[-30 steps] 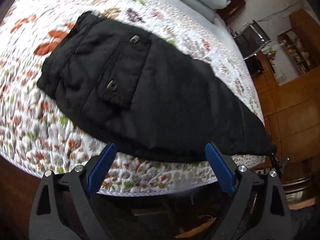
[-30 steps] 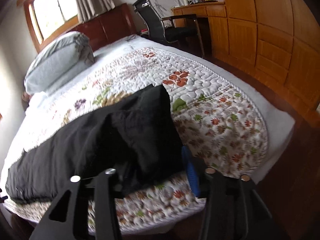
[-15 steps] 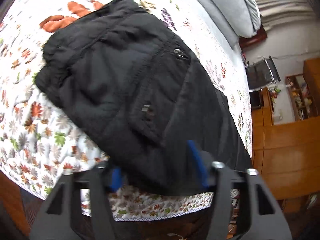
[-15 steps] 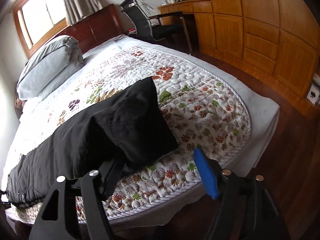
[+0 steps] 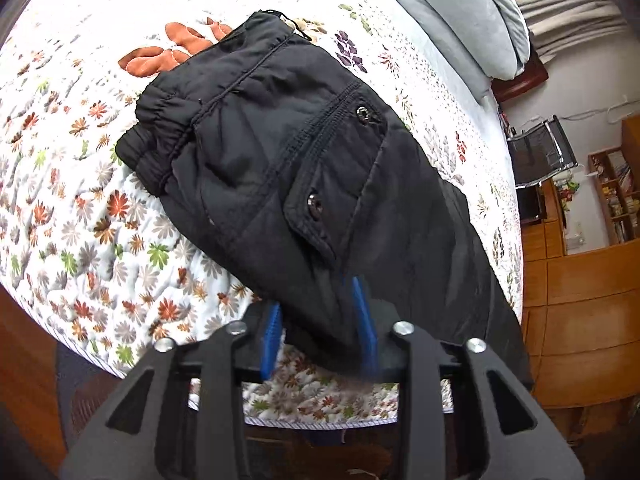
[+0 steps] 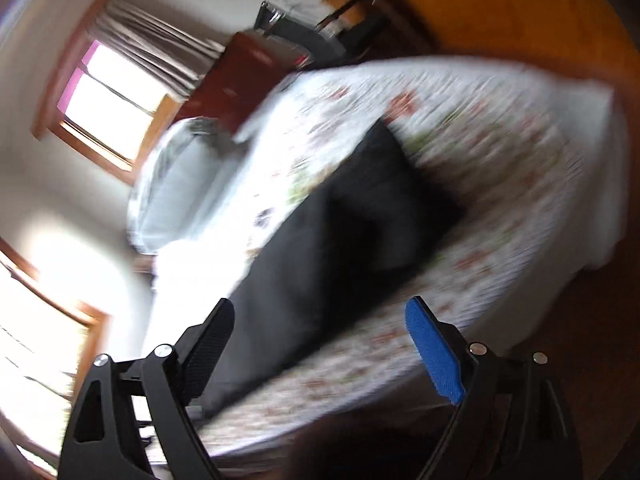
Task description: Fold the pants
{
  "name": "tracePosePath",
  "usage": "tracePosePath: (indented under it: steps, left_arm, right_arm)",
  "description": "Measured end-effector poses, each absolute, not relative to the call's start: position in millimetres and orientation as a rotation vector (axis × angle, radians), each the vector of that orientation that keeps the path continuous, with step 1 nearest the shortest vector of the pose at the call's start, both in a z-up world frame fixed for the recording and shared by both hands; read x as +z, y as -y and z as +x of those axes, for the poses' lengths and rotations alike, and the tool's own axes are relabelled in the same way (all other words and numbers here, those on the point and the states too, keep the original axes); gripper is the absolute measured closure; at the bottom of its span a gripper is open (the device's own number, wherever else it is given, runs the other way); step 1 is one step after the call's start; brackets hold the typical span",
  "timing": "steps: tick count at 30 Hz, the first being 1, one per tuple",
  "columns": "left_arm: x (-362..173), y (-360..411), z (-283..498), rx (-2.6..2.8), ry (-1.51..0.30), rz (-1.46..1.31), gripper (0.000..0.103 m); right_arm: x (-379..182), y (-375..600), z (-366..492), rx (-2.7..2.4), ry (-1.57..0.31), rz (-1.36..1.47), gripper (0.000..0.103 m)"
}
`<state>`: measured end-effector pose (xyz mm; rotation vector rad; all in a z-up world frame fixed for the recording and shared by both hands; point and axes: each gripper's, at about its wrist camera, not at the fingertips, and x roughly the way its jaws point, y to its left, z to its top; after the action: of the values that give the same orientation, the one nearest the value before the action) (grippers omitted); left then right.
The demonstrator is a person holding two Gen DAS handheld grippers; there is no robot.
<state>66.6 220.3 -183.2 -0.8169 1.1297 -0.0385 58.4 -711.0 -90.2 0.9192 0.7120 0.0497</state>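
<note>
Black pants (image 5: 304,184) lie lengthwise on the quilted bed (image 5: 72,208) — left tongs grasp, right tongs released.

The left tongs (image 5: 320,328), which have just been closing, pinch a fold of the pants' near edge between the blue pads (image 5: 366,320), by the buttoned pocket (image 5: 336,168). The right tongs (image 6: 320,344) — just been opening — stand wide with nothing between them; that view is blurred.

Ahead of me a bed (image 5: 80,240) fills the room under a white quilt (image 5: 52,184) printed with leaves and flowers. Grey pillows (image 5: 472,12) lean on a dark red headboard (image 5: 520,80). A black chair (image 5: 540,152) stands past it beside honey-coloured wooden cabinets (image 5: 580,300) and open shelves (image 5: 616,196). Daylight glares through a wood-framed window (image 6: 108,108) with bunched curtains (image 6: 152,44); the walls are pale.
</note>
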Motion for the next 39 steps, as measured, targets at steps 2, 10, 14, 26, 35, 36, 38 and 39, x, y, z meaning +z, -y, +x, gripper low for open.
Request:
tracePosePath:
  steps: [2, 10, 14, 26, 35, 36, 38, 39]
  left_arm:
    - [-181, -217, 63, -0.019, -1.129, -0.824, 0.069]
    - [-151, -207, 41, -0.051, -1.052, -0.816, 0.051]
    - [-133, -187, 44, -0.105, -1.029, -0.769, 0.032]
    - [-150, -141, 81, -0.161, -1.132, -0.702, 0.023]
    - [-149, -137, 89, -0.038, -1.12, -0.546, 0.017]
    - [-148, -136, 89, -0.021, -1.11, -0.51, 0.014]
    - [-148, -135, 89, 0.017, -1.101, -0.442, 0.013]
    - [-149, -135, 89, 0.027, -1.101, -0.424, 0.013]
  right_arm:
    - [-99, 703, 78, 0.028, -0.777, 0.955, 0.014]
    - [-124, 715, 149, -0.144, -0.87, 1.029, 0.033]
    - [-118, 717, 182, -0.153, -0.876, 0.992, 0.074]
    - [-101, 734, 187, 0.026, -0.725, 0.956, 0.08]
    - [-135, 769, 152, -0.071, -0.762, 1.075, 0.061]
    - [-129, 769, 152, -0.073, -0.75, 1.06, 0.062]
    - [-122, 770, 152, -0.074, -0.752, 0.991, 0.071]
    - [-114, 772, 164, -0.079, -0.758, 0.944, 0.075]
